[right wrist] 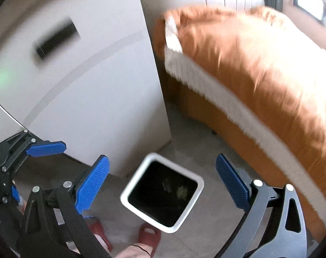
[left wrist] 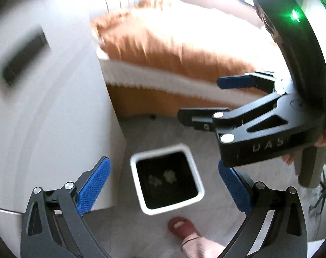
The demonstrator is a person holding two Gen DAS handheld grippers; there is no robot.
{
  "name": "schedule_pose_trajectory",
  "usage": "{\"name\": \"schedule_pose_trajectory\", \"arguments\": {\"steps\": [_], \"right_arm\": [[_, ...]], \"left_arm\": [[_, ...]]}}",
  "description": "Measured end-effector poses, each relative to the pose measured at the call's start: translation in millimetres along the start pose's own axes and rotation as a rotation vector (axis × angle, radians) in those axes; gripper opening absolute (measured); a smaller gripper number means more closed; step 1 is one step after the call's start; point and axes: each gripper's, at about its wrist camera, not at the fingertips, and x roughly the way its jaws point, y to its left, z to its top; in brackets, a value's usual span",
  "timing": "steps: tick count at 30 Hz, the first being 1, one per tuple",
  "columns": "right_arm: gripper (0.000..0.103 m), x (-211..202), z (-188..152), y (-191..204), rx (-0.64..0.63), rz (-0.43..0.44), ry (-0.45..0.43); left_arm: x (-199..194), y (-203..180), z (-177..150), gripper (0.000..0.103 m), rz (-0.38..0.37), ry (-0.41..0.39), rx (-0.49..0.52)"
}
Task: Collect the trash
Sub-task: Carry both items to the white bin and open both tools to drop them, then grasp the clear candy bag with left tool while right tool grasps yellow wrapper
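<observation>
Both claws were held wide and empty above the floor; the left claw and the right claw each framed a white-rimmed bin, seen from above. Two pale crumpled scraps lay at the bin's dark bottom (blurred, probably paper or tissue); such trash would likely be light, soft and easily crushed, best pinched across its bulk. The bin stood on the floor near a white cabinet, with an orange-covered bed farther off.
</observation>
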Motion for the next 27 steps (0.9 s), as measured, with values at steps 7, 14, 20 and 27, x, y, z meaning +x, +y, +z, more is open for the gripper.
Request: {"name": "schedule_pose_trajectory", "arguments": {"steps": [7, 14, 20, 27], "right_arm": [[0.099, -106.8, 83.6, 59.1, -0.064, 0.049, -0.188], [0.099, -171.1, 140.4, 139.6, -0.178, 0.166, -0.335], [0.099, -190.3, 160.6, 212.7, -0.289, 0.286, -0.388], [0.099, -175.9, 163.5, 293.5, -0.421, 0.395, -0.351]], "left_arm": [[-136.0, 21.8, 49.6, 0.098, 0.108, -0.150, -0.077], [-260.4, 66.6, 40.4, 0.098, 0.297, -0.270, -0.181], [-330.3, 107.6, 5.8, 0.098, 0.466, -0.296, -0.293], [-364.7, 159.5, -56.1, 0.098, 0.584, -0.281, -0.401]]}}
